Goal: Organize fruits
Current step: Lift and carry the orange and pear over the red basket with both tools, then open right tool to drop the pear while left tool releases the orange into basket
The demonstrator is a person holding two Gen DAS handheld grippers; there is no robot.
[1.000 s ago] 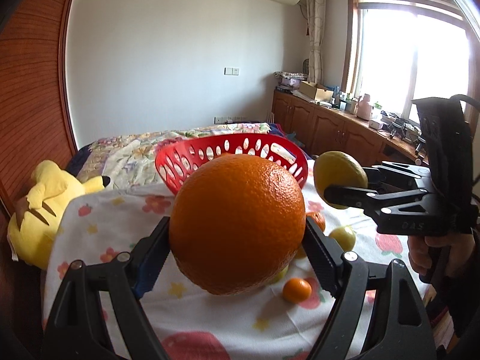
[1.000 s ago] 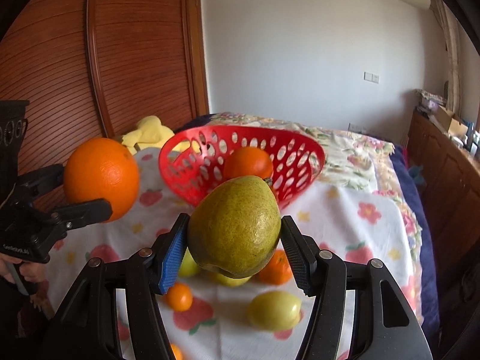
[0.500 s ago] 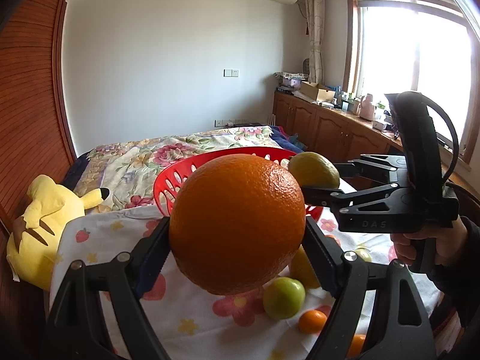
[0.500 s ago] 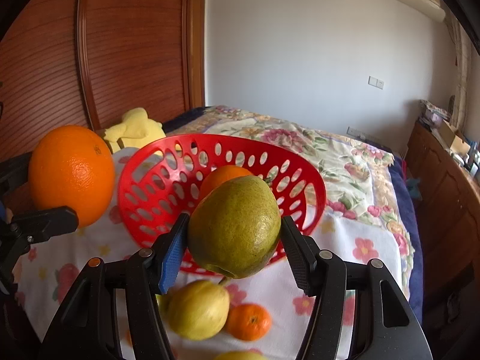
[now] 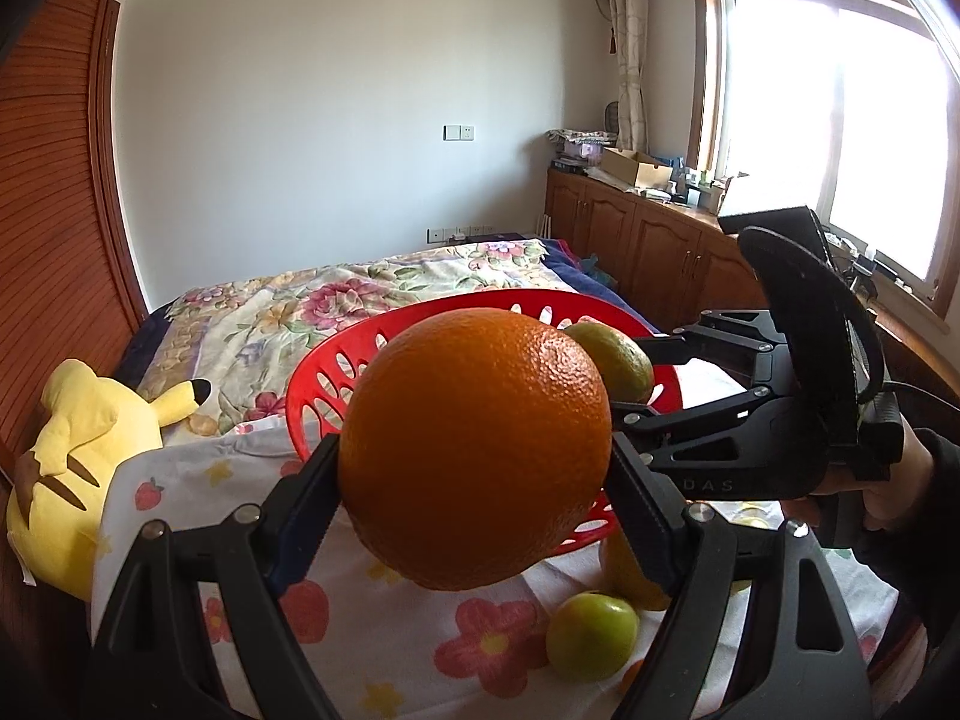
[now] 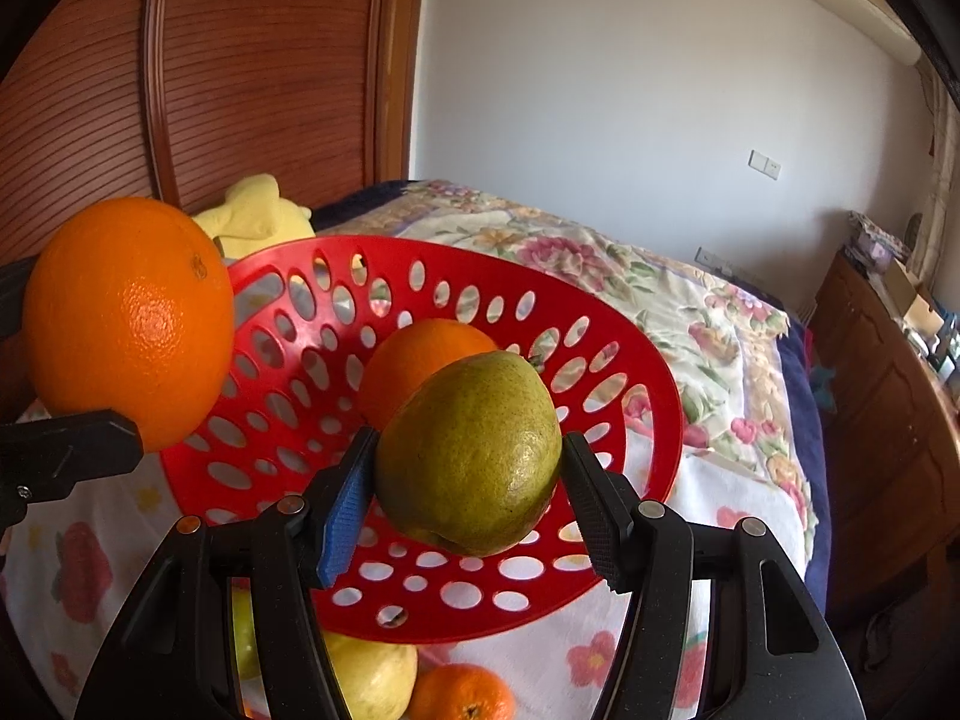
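My left gripper [image 5: 474,504] is shut on a large orange [image 5: 474,450] and holds it just before the near rim of the red perforated basket [image 5: 336,360]. From the right wrist view that same orange [image 6: 129,321] hangs at the basket's left rim. My right gripper [image 6: 468,498] is shut on a green pear [image 6: 471,453] above the basket's [image 6: 648,396] near part. One orange [image 6: 414,360] lies inside the basket. In the left wrist view the pear [image 5: 618,360] shows over the basket, held from the right by the right gripper [image 5: 624,384].
The basket stands on a flower-print cloth [image 5: 384,618] over a bed. Loose fruit lies before it: a green one [image 5: 591,636], a yellow one [image 6: 372,678], a small tangerine [image 6: 462,693]. A yellow plush toy [image 5: 78,462] lies left; wooden cabinets [image 5: 648,252] line the right.
Both grippers have carried their fruit forward to the basket. The pear now hangs over its inside, the orange is at its rim, and the basket looks larger and nearer.
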